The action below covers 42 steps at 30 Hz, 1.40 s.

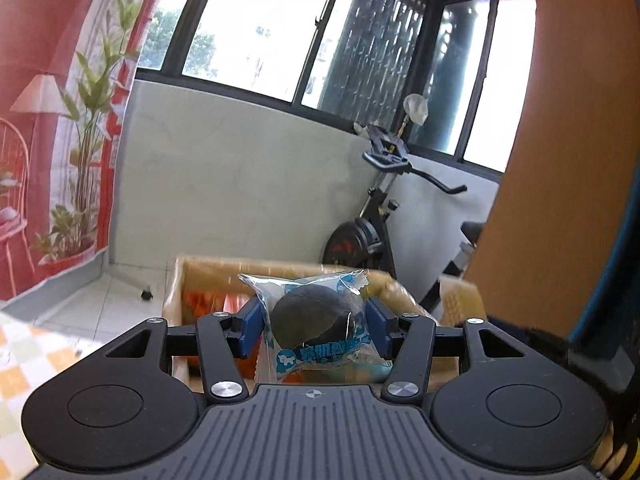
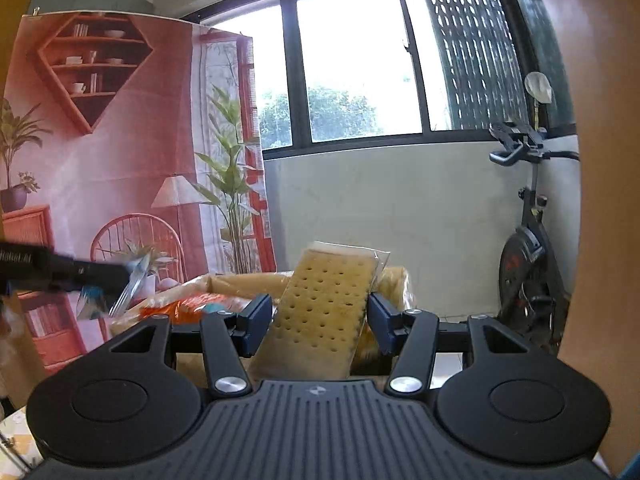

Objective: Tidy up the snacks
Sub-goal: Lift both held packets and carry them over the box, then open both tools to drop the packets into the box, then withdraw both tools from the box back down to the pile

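My left gripper (image 1: pixel 315 326) is shut on a clear snack packet with blue print and a dark round cake inside (image 1: pixel 316 320), held up in the air. Behind it stands an open cardboard box (image 1: pixel 180 280) with orange packets inside. My right gripper (image 2: pixel 318 318) is shut on a clear-wrapped yellow cracker pack (image 2: pixel 324 312), tilted slightly, its top above the pads. The same cardboard box (image 2: pixel 394 280) shows behind it, orange packets (image 2: pixel 192 306) in it. At the left edge of the right wrist view the left gripper (image 2: pixel 120 284) appears with its packet, blurred.
An exercise bike (image 1: pixel 376 232) stands by the pale wall under the windows. A red printed backdrop (image 2: pixel 100 160) hangs at the left. A brown panel (image 1: pixel 560 140) fills the right side of both views. A checked cloth (image 1: pixel 24 368) lies at lower left.
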{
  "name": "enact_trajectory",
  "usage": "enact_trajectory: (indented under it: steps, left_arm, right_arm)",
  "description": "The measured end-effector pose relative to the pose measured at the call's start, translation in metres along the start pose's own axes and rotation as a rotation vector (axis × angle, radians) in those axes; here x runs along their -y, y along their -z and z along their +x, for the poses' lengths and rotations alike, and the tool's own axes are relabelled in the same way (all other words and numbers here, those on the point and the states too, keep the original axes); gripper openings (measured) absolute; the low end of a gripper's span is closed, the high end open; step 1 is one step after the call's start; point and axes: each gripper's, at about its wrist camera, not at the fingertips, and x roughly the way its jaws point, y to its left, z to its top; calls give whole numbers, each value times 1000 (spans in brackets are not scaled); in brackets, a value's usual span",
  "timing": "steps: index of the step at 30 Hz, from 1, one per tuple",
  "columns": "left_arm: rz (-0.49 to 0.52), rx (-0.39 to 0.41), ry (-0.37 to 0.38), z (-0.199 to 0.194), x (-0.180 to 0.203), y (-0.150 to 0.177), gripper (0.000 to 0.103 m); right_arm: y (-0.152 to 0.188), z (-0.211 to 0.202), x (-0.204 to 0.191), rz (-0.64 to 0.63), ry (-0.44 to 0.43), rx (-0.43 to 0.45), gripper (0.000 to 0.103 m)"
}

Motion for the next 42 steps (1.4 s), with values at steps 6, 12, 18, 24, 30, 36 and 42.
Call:
enact_trajectory:
  steps: [6,12,18,24,30,36,42]
  left_arm:
    - [22,-30,8,35,1,-16,57]
    - [16,-100,-8,63,-11,-13,57]
    - [55,-103,-20,77,-15,-20,57]
    - [70,-120,-57,83,-14,-17,77]
    - [34,-105,-73,68,-20,-21,78]
    - [59,-93,-93,31,-16,-21,78]
    - [71,-103,-107,-5,-17,-15,78]
  right_arm:
    - [-6,37,3,-57,-1,-3,55]
    - [3,64,8,-80,-3,-22,55]
    - [12,77,16,-81,-5,-41,56]
    - [17,83,19,-79,17,-77,58]
    - [16,75,21,-58,37,-74,58]
    - [12,52,14,-48,38,-57,58]
    - [13,21,1,-27,45,-56,58]
